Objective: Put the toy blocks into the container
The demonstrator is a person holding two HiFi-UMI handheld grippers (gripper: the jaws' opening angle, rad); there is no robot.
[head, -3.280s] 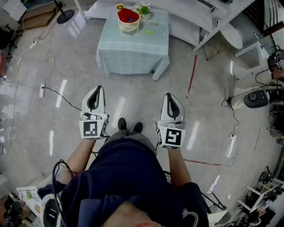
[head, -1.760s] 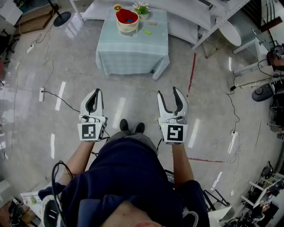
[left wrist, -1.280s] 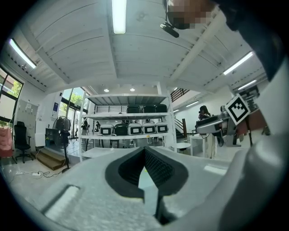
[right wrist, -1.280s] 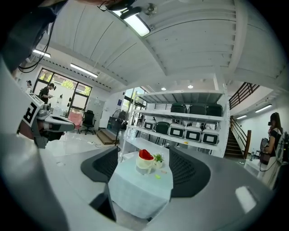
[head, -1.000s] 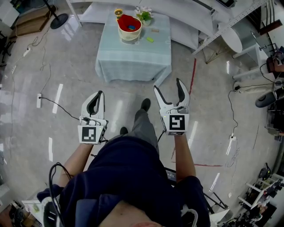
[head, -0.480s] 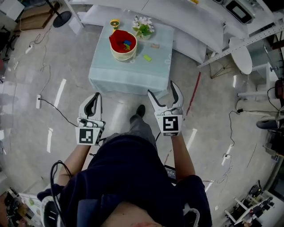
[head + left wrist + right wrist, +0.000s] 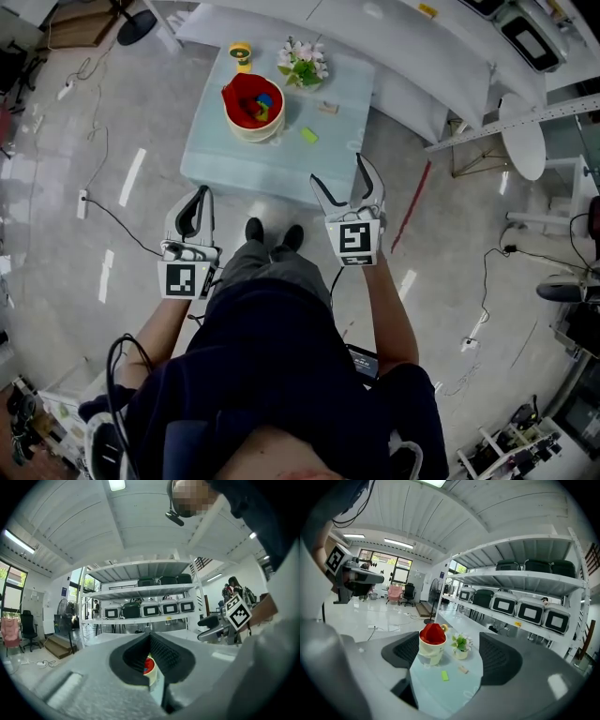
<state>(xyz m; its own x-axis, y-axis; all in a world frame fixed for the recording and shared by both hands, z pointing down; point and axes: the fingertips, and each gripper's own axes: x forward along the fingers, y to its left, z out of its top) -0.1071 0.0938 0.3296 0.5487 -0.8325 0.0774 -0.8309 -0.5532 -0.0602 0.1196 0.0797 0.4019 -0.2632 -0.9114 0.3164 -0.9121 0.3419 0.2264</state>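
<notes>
A cream container with a red lining (image 7: 251, 105) stands on a small table under a pale blue cloth (image 7: 225, 155), with coloured blocks inside it. A green block (image 7: 307, 136) and a small tan block (image 7: 326, 108) lie loose on the cloth to its right. The right gripper view shows the same container (image 7: 432, 644), green block (image 7: 445, 675) and tan block (image 7: 462, 670). My right gripper (image 7: 339, 173) hovers before the table's near edge, its jaws opening with nothing between them. My left gripper (image 7: 200, 195) is shut and empty, lower left of the table.
A potted flower (image 7: 302, 64) and a small yellow object (image 7: 240, 52) stand at the table's far side. A long white bench (image 7: 422, 75) runs behind it. Cables and a power strip (image 7: 82, 202) lie on the glossy floor at left. Shelving with cases shows behind.
The person has walked up to the table, which now lies just ahead of the grippers. The right gripper's jaws went from shut to wide apart. The left gripper stayed shut.
</notes>
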